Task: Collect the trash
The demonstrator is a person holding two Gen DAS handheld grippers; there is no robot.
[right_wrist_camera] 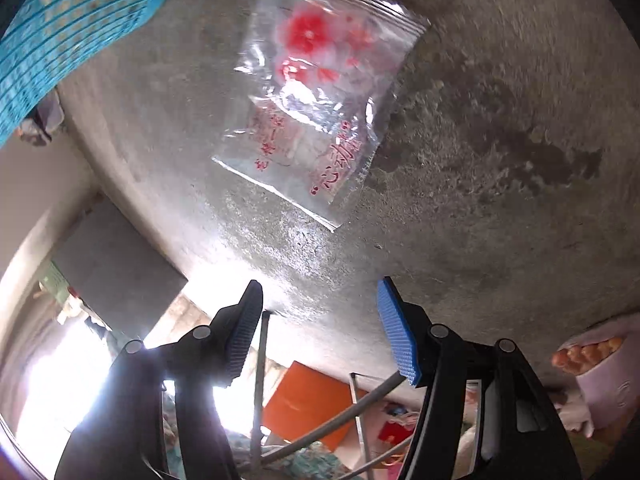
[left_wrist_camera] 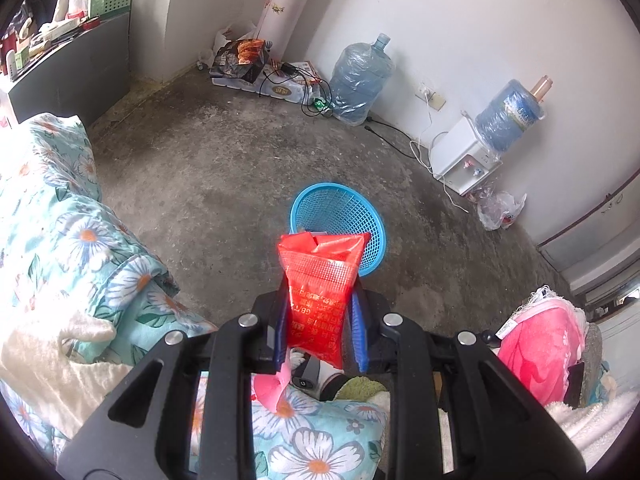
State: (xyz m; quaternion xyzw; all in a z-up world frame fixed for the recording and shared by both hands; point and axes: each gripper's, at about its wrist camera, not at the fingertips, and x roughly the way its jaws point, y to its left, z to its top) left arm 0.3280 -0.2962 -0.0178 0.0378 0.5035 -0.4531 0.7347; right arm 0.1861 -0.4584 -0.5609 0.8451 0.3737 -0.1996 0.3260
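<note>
The bare grey concrete floor is seen in both views. On it stands a round blue plastic mesh basket, open upward, evidently the place where the trash is gathered; something already lies inside.

A flat red foil-plastic packet printed with pale lettering is held upright in the left gripper, whose blue-padded jaws are pressed against its lower half, with the torn top edge in line with the basket's near rim. It is judged to be light, limp and slippery; the hold low on its body looks adequate, though the top may flop.

A clear crinkled plastic zip bag printed with red flowers and red characters lies flat on the concrete, beside the basket's wall and well ahead of the right gripper, whose jaws stand apart with nothing between them. The bag is judged thin, empty and slick. Its stiffer ribbed zip edge or a raised corner is probably the best place to be pinched, since the flat film gives little purchase.
</note>
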